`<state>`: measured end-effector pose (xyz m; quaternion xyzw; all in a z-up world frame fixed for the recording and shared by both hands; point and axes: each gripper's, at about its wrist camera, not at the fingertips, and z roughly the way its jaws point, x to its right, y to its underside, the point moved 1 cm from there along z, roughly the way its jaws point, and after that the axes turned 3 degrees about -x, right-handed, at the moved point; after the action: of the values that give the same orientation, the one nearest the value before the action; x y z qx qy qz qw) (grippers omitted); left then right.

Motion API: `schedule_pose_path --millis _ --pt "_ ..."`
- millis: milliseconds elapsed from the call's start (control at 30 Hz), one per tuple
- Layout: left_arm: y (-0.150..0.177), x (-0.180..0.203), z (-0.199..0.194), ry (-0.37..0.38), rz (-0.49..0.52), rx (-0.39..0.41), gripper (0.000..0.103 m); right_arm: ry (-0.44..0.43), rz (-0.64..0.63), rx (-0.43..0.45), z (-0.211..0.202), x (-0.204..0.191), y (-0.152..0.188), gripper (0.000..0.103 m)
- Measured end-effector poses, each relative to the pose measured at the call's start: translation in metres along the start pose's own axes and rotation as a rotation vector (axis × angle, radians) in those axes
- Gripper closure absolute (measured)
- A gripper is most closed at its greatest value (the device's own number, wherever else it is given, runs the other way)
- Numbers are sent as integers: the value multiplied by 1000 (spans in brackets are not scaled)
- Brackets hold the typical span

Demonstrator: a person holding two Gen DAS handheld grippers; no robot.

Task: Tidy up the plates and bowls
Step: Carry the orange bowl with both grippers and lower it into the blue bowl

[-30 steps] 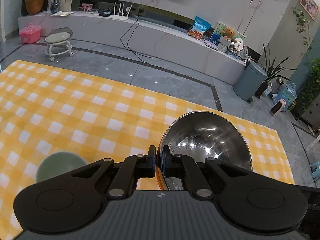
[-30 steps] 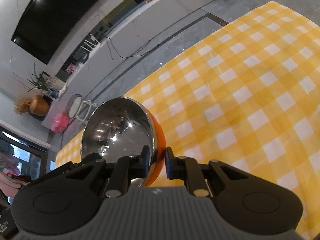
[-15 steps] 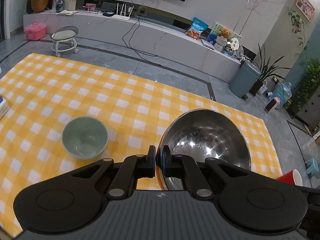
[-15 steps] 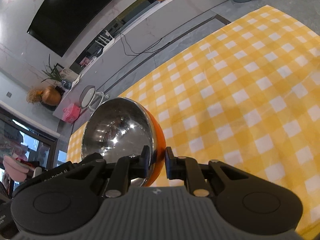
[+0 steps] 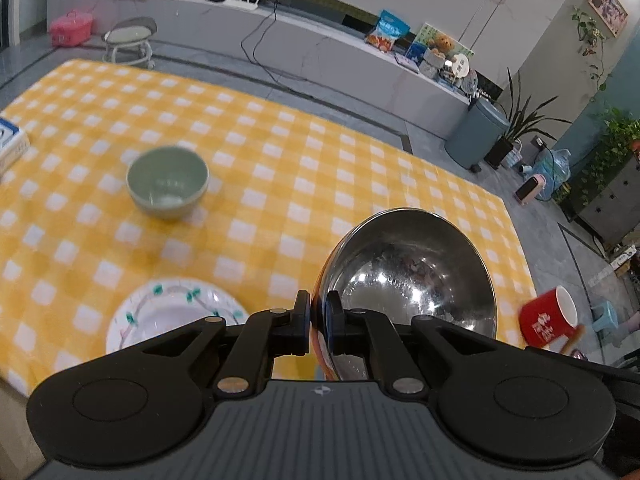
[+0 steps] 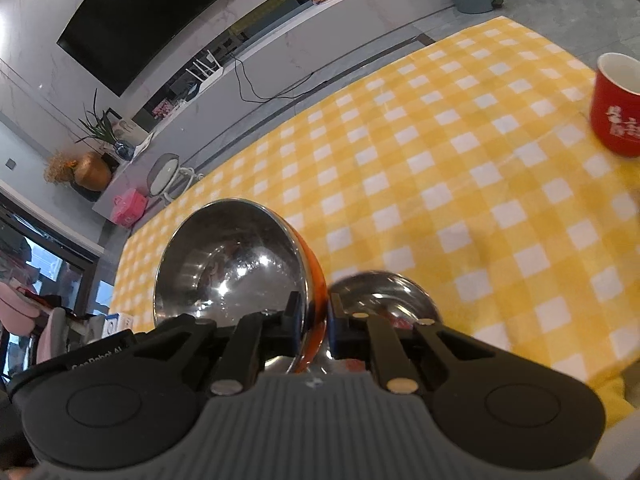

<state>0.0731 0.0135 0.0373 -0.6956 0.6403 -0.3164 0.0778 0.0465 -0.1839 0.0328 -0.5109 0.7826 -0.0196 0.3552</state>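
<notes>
Both grippers grip the rim of one steel bowl with an orange outside, held above the yellow checked table. My left gripper [image 5: 318, 314] is shut on the bowl [image 5: 408, 272] at its left rim. My right gripper [image 6: 314, 320] is shut on the same bowl [image 6: 232, 264] at its right rim. A green bowl [image 5: 168, 186] stands on the table at the left. A white patterned plate [image 5: 168, 316] lies near the front edge, below left of my left gripper. A second steel bowl [image 6: 384, 300] sits on the table just right of my right gripper.
A red mug [image 5: 550, 318] [image 6: 616, 108] stands near the table's right edge. A white and blue box [image 5: 12, 146] lies at the far left edge. The cloth [image 5: 280, 168] covers the table; floor, a TV bench and a bin lie beyond.
Both grippers have pulled back and up with the steel bowl. The green bowl, the plate, the red mug and the second steel bowl have come into view.
</notes>
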Motion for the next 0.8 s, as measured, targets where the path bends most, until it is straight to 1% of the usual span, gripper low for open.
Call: schedule_pose_path --millis 267,400,567,800 --pt "23 7 10 6 6 -64 95 36 9 -4 -9 21 16 93" --pt "26 11 18 5 12 -100 95 53 24 -3 -8 31 16 93" --pt "30 12 27 -3 12 -134 94 61 52 -23 0 42 16 94" --pt "30 11 39 -6 13 -176 94 79 59 -40 12 46 16 94"
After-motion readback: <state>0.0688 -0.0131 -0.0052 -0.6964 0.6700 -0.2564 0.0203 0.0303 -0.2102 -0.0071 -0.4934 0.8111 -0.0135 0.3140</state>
